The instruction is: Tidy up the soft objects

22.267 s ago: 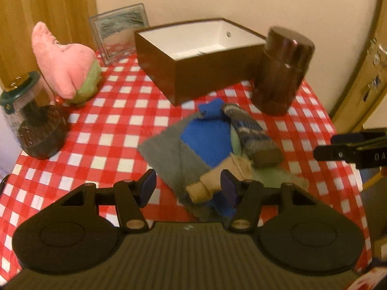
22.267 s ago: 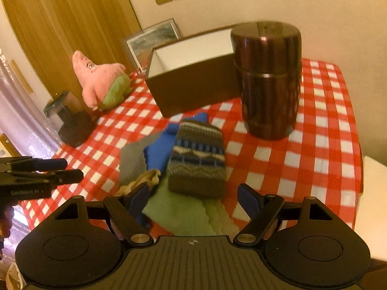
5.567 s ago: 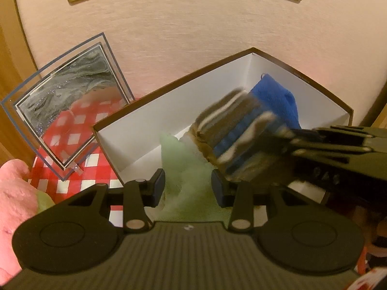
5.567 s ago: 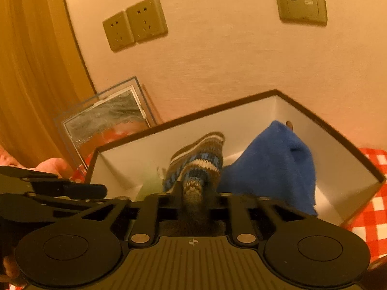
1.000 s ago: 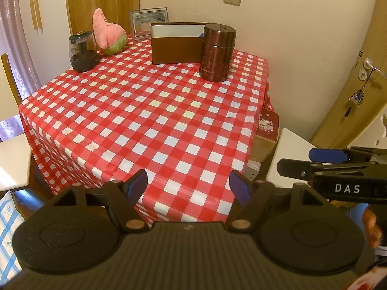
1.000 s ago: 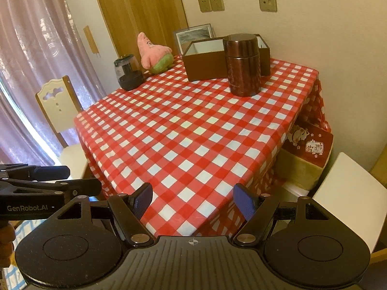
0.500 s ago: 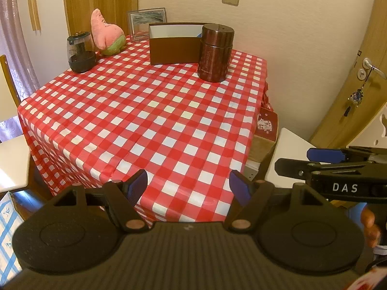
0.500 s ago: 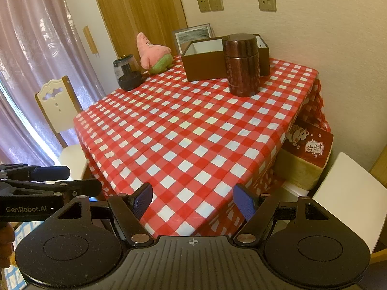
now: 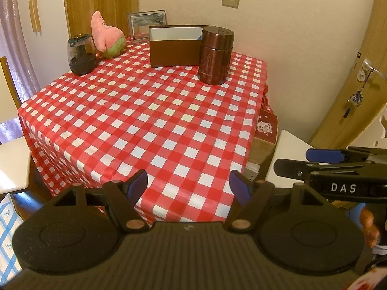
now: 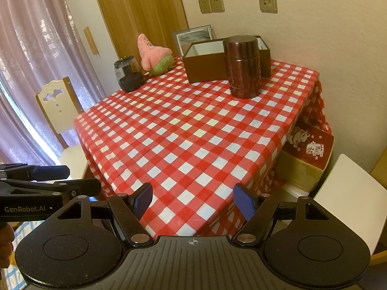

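Gone from the middle of the checked cloth is the heap of rags and the knitted sock that lay there at the start; both grippers, which were close over that heap and later at the box, are now held well back beyond the table's near edge. On the table (image 9: 169, 111), along its far edge from left to right, stand a dark lidded jar (image 9: 81, 54) at the far left corner, a pink and green plush toy (image 9: 107, 38) just beside it, a framed picture (image 9: 147, 25) leaning against the wall, and the brown box (image 9: 174, 50) with a white inside. A sliver of blue cloth (image 9: 199, 38) shows over the box rim; the other soft things cannot be seen from here. A brown cylindrical canister (image 9: 215, 55) stands in front of the box's right end, touching or nearly touching it.

The left gripper (image 9: 188, 186) hangs past the near edge with its blue-padded jaws wide apart and nothing between them. From the right wrist view its side reads "GenRobot.AI". The right gripper (image 10: 193, 199) hangs likewise beyond the near edge, jaws spread and bare; from the left wrist view its side reads "DAS". Right of the table, below its right edge, a red bag (image 10: 312, 145) with a cat drawing and writing too small to read rests on a tan box.
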